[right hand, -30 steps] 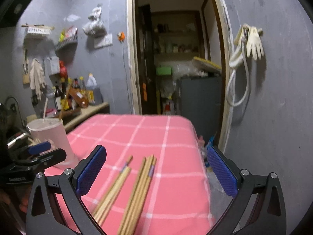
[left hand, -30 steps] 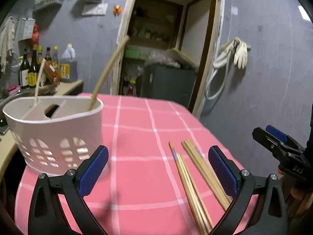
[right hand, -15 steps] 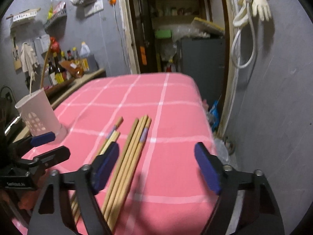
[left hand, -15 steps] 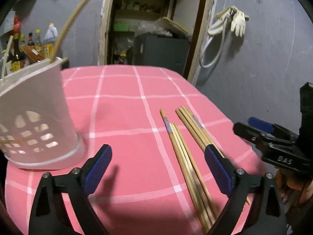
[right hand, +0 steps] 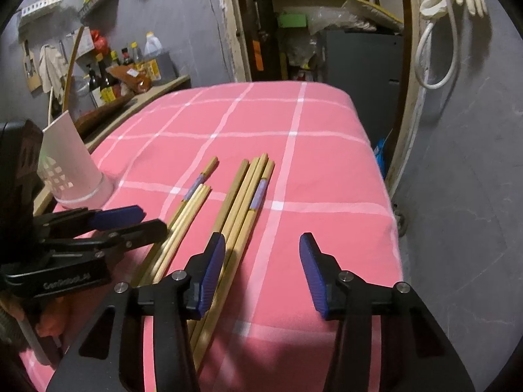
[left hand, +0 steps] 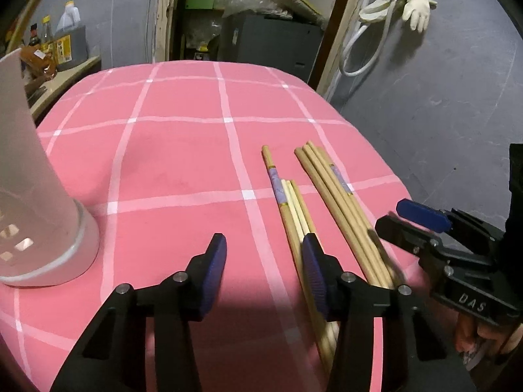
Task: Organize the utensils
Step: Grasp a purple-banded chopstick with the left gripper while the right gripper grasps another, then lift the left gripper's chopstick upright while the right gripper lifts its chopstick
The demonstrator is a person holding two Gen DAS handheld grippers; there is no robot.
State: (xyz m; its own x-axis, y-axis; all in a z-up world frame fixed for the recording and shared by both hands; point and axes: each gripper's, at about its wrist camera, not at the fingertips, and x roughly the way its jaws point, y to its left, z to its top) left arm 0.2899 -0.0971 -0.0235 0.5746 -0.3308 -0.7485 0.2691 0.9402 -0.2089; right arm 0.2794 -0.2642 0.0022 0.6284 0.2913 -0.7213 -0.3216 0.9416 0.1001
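Note:
Two bundles of wooden chopsticks lie side by side on the pink checked tablecloth (left hand: pixel 183 163). The left bundle (left hand: pixel 291 205) runs under the right finger of my left gripper (left hand: pixel 264 248). That gripper's jaws are closing, with mostly bare cloth between the pads. The right bundle (right hand: pixel 248 192) runs along and under the left finger of my right gripper (right hand: pixel 261 245), whose jaws are also closing without pressing on anything. Each gripper shows in the other's view: the right gripper (left hand: pixel 415 222) and the left gripper (right hand: pixel 130 222). A white perforated utensil holder (left hand: pixel 32 196) stands at the left.
The table's right edge (right hand: pixel 389 196) drops off close to the chopsticks, next to a grey wall. A doorway with shelves and a dark cabinet (left hand: pixel 271 42) lies beyond the far edge. Bottles (right hand: pixel 108 81) stand on a side counter at the left, behind the holder (right hand: pixel 72 170).
Both grippers have come down toward the table and tilted downward over the chopsticks. Both pairs of jaws have narrowed from wide open. The holder has slid to the left edge of the left wrist view.

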